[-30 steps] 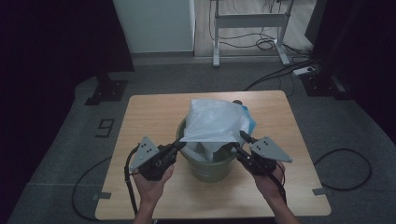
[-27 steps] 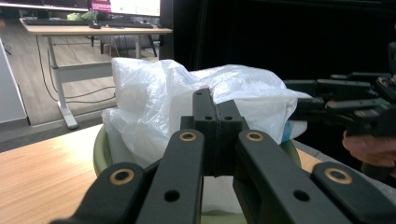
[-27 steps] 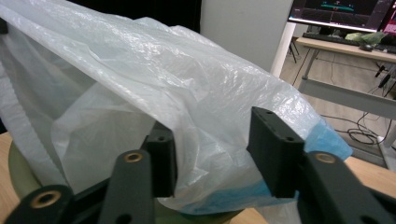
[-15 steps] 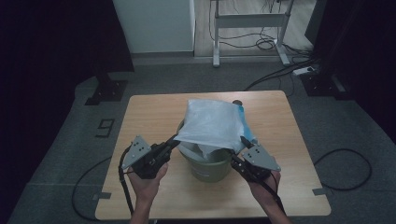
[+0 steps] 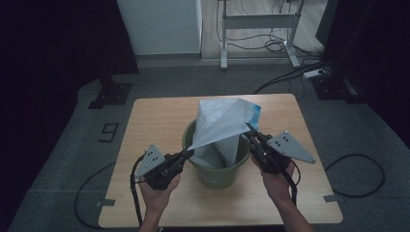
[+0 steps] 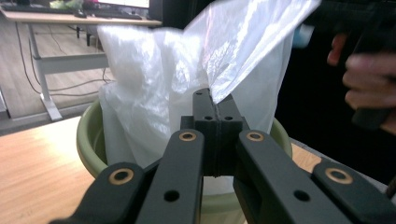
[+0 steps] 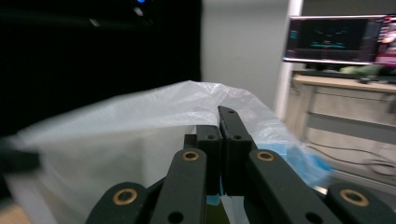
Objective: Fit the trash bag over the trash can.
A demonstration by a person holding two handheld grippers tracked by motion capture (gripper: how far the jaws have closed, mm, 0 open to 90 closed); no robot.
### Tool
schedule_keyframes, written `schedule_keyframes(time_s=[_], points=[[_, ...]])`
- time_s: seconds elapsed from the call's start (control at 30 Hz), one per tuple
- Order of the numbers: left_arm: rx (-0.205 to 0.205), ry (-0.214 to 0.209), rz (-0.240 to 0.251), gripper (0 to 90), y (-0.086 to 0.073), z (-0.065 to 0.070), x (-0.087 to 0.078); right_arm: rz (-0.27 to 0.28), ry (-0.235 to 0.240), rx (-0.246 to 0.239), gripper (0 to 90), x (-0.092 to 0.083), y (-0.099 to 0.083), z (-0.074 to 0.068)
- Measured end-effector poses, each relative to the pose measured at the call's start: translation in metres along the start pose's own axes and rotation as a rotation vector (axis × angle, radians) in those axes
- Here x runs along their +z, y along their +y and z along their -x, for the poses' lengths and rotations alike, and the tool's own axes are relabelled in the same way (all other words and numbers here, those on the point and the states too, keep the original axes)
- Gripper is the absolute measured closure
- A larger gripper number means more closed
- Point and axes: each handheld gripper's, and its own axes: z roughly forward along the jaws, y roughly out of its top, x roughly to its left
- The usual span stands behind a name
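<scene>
A person is working at a wooden table (image 5: 159,121) with a gripper in each hand, and a green bucket (image 5: 215,174) is standing on the table between them. A white plastic bag (image 5: 220,125) is sitting inside the bucket and rising well above its rim, with a patch of blue showing at its far right corner.

The left gripper (image 5: 186,155) is reaching in from the near left of the bucket; its jaws are pressing together and pinching the near left edge of the bag, which is stretching out from them in a taut sheet. In the left gripper view (image 6: 216,105) the film is running up from between the closed jaws, with the bucket's rim (image 6: 88,140) curving behind them.

The right gripper (image 5: 249,133) is sitting at the right side of the bucket. Its jaws have just been closing and are now standing together against the bag's right edge; in the right gripper view (image 7: 220,135) the film is lying around them, so they appear to be nipping it
</scene>
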Motion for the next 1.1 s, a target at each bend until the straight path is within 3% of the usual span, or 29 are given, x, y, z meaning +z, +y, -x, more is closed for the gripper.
schedule_keyframes(time_s=[0.07,0.13,0.27,0.33,0.43,0.53,0.63,0.73,0.87,0.93,1.0,1.03,1.1], points=[[0.005,-0.012,-0.021,89.5,-0.001,0.001,0.002,0.013,0.027,0.008,87.4,0.001,0.007,-0.004],[0.019,-0.014,-0.034,81.9,-0.002,0.003,0.002,0.011,0.042,-0.011,87.5,0.002,0.009,-0.009],[0.030,0.006,-0.018,49.9,0.002,0.009,0.000,-0.024,0.063,-0.017,87.7,0.006,0.004,-0.011],[0.057,0.013,-0.011,38.4,0.007,0.013,-0.002,-0.040,0.067,-0.015,87.8,0.009,0.001,-0.009],[0.098,0.012,-0.005,33.2,0.015,0.016,-0.002,-0.057,0.072,-0.026,87.9,0.012,0.000,-0.007],[0.129,0.038,-0.004,31.1,0.026,0.016,0.000,-0.068,0.083,-0.056,88.0,0.014,0.000,-0.007],[0.145,0.038,0.000,31.5,0.034,0.016,0.000,-0.080,0.093,-0.074,88.0,0.012,-0.002,-0.005],[0.176,0.032,-0.043,32.7,0.040,0.015,0.011,-0.092,0.109,-0.079,88.0,0.013,-0.003,-0.005],[0.169,0.023,-0.088,38.9,0.038,0.013,0.028,-0.091,0.144,-0.096,88.0,0.014,-0.002,-0.010],[0.168,0.044,-0.081,51.1,0.033,0.013,0.034,-0.090,0.156,-0.103,87.9,0.015,-0.003,-0.011],[0.134,0.024,-0.067,69.2,0.031,0.010,0.036,-0.094,0.170,-0.102,86.8,0.015,-0.004,-0.011],[0.122,0.020,-0.064,74.9,0.030,0.009,0.037,-0.097,0.171,-0.103,83.8,0.015,-0.006,-0.011],[0.103,0.021,-0.061,85.3,0.029,0.005,0.038,-0.102,0.166,-0.094,69.3,0.015,-0.010,-0.011]])
